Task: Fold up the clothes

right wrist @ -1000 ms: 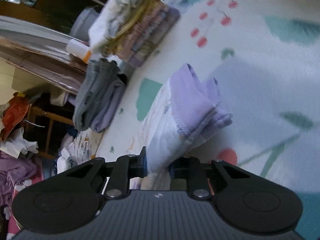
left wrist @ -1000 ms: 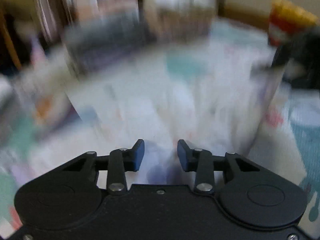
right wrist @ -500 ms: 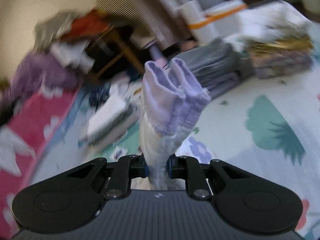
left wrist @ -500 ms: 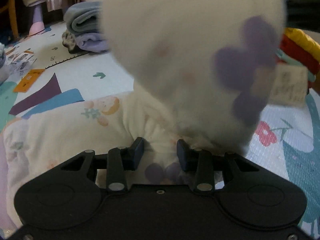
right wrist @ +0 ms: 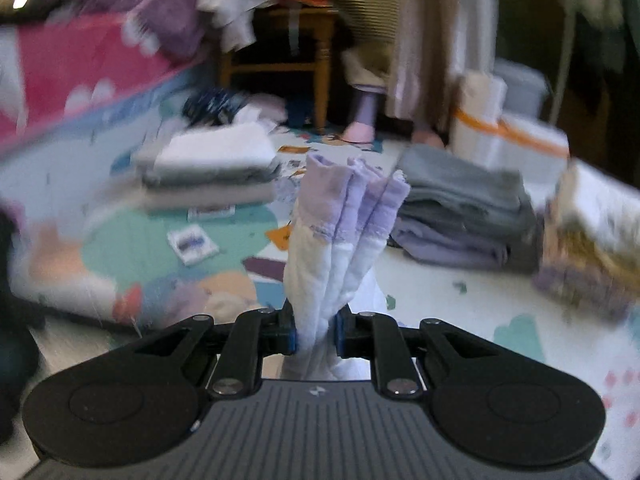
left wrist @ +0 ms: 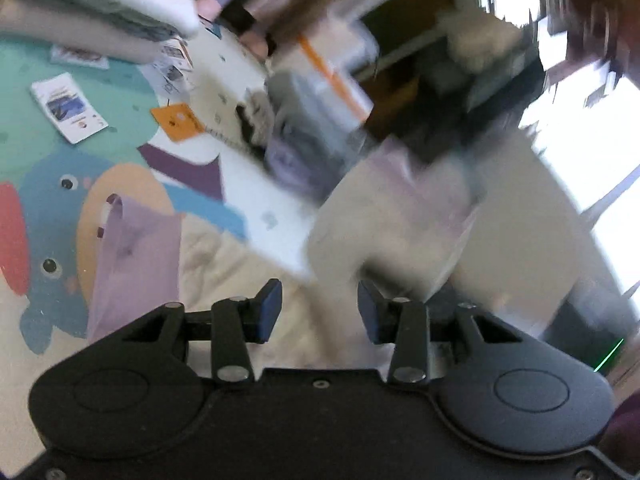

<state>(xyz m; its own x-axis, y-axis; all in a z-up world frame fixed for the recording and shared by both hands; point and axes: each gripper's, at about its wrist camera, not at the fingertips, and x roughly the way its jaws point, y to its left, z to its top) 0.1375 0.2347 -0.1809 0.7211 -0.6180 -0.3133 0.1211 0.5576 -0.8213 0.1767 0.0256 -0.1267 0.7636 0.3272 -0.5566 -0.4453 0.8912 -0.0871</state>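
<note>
My right gripper (right wrist: 316,332) is shut on a bunched white garment with a lilac cuff (right wrist: 344,220), which stands up between the fingers above the play mat. In the left wrist view the same cream garment (left wrist: 400,236) hangs blurred in front, with a lilac part (left wrist: 136,256) lying on the mat at the left. My left gripper (left wrist: 319,312) is open, its fingers either side of the cloth without pinching it.
Folded stacks lie on the colourful mat: a white and grey one (right wrist: 216,168), a grey and lilac one (right wrist: 460,216), a patterned one (right wrist: 592,252). Cards and papers (left wrist: 68,108) are scattered about. A wooden chair (right wrist: 280,52) and boxes (right wrist: 508,140) stand behind.
My right gripper has swung round with the garment, now facing the chair and stacks. My left view has tilted and moved; the garment hangs to the right of it.
</note>
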